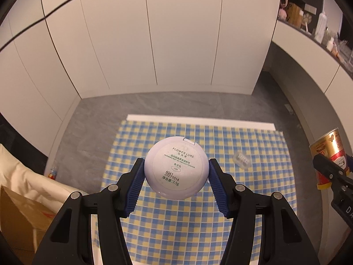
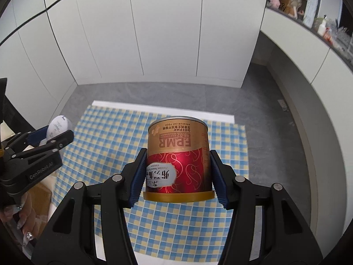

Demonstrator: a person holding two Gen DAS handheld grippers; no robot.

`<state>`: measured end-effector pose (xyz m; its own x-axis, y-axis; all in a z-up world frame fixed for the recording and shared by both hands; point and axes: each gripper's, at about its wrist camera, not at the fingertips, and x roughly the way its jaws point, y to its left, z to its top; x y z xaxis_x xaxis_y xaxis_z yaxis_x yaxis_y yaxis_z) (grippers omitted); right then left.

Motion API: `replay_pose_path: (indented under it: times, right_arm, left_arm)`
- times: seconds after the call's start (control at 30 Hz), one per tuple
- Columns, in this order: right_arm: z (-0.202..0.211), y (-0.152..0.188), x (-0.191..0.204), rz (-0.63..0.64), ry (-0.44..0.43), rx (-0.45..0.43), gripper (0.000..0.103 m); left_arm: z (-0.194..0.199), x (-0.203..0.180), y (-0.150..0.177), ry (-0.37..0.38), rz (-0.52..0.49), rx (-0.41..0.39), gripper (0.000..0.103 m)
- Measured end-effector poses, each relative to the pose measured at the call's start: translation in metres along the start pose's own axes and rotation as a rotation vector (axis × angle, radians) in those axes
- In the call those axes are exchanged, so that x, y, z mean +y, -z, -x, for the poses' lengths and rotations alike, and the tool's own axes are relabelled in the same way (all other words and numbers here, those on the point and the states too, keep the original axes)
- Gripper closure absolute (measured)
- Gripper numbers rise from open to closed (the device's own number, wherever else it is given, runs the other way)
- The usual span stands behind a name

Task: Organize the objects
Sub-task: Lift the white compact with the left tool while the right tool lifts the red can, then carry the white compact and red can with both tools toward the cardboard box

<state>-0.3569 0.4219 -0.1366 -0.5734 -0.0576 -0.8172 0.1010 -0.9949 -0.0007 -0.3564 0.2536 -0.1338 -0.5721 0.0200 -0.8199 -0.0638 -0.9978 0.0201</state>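
We hold the round lilac powder compact [image 1: 176, 167] clamped edgewise in the left gripper [image 1: 176, 184], and the gold-and-red cat-food can [image 2: 178, 158], upside down, in the right gripper [image 2: 178, 175], both clear above the blue-and-yellow checked cloth [image 1: 253, 198], likely for sorting.

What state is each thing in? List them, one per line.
Round white plastic powder compact: lid closed, held off the table.
Gold-and-red cat food can: upside down, held aloft.
Small clear plastic case: lying on the checked cloth.
Left gripper: gripping compact.
Right gripper: gripping can.
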Motion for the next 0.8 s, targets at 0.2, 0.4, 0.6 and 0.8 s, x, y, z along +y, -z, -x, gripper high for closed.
replay_pose_path:
  times: [0.2,0.4,0.6,0.8]
  right_arm:
    - [0.044,-0.019,0.006,0.004,0.001,-0.023,0.047]
    - [0.085,-0.034,0.015,0.016,0.000,-0.061,0.047]
    - [0.117,-0.040,0.027,0.042,0.013,-0.086,0.047]
    - [0.147,-0.038,0.038,0.062,0.012,-0.111,0.047]
  left_arm:
    - [0.045,0.005,-0.018,0.009,-0.006,-0.013,0.045]
    - [0.089,0.010,-0.026,0.016,-0.007,-0.036,0.045]
    - [0.125,0.011,-0.028,0.021,-0.008,-0.065,0.045]
    - [0.153,0.009,-0.029,0.025,-0.009,-0.094,0.045]
